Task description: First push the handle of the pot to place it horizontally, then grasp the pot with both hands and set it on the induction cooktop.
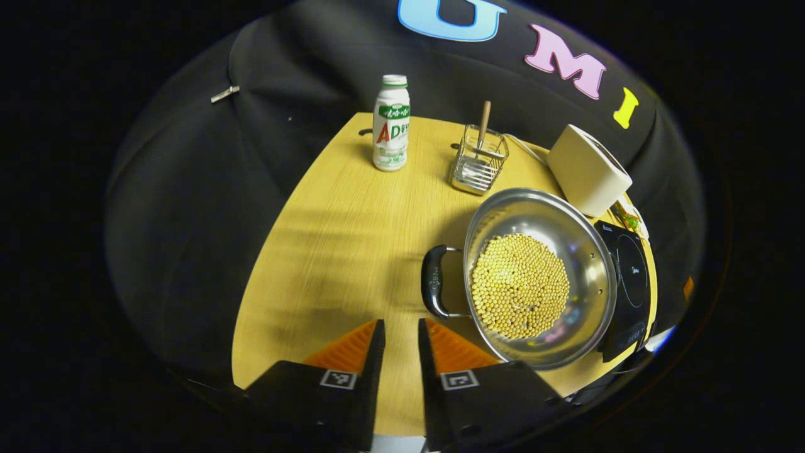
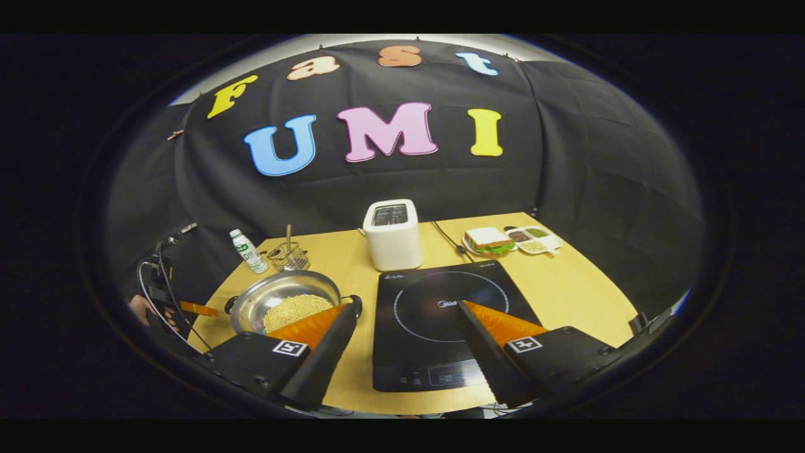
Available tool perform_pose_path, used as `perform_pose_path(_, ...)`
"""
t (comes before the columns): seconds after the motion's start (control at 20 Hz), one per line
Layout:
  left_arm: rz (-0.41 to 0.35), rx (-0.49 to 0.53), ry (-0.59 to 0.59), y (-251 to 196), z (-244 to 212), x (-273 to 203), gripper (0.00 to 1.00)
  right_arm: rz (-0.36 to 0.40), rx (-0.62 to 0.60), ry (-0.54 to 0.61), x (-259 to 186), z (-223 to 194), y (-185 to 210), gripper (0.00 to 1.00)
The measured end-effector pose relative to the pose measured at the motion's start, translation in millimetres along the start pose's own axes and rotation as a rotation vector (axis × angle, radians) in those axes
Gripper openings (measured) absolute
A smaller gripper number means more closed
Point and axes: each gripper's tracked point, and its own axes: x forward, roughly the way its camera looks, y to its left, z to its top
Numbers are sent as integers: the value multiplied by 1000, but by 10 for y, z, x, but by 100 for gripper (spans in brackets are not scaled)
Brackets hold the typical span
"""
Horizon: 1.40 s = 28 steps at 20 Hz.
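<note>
In the right gripper view my right hand-held gripper (image 2: 402, 318) stands wide open and empty, one finger hiding part of the pot (image 2: 286, 308) and its far handle. The induction cooktop (image 2: 440, 321) lies bare at the counter's (image 2: 566, 283) near edge, the pot just beside it, its contact unclear. In the left gripper view my left hand-held gripper (image 1: 401, 330) is narrowly parted, holding nothing, short of the pot's black handle (image 1: 434, 281). The steel pot holds yellowish beans. Open wood spreads toward the bottle (image 1: 391, 123) near the far edge.
</note>
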Motion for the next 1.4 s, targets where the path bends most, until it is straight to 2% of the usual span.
perform_pose_path(0.15, -6, 64, -92, -28, 173, -159, 98, 71, -13, 48, 265, -69, 247, 99)
perform_pose_path(0.45, -46, 104, -284, -136, 607, -213, 96, 141, -54, 176, 839, -412, 573, 99)
perform_pose_path(0.55, -69, 117, -309, -214, 679, -156, 96, 155, -64, 213, 994, -526, 615, 99)
perform_pose_path(0.6, -88, 109, -311, -265, 697, -108, 96, 163, -62, 228, 1059, -577, 648, 94)
perform_pose_path(0.65, -101, 96, -307, -298, 699, -55, 96, 173, -55, 240, 1139, -630, 690, 99)
perform_pose_path(1.0, -131, 3, -304, -392, 580, 363, 96, 220, -1, 324, 1504, -893, 812, 100)
perform_pose_path(1.35, -142, 2, -229, -385, 387, 744, 96, 247, -12, 340, 1650, -1060, 971, 100)
perform_pose_path(1.4, -151, -4, -220, -399, 371, 775, 96, 243, -18, 334, 1689, -1052, 957, 94)
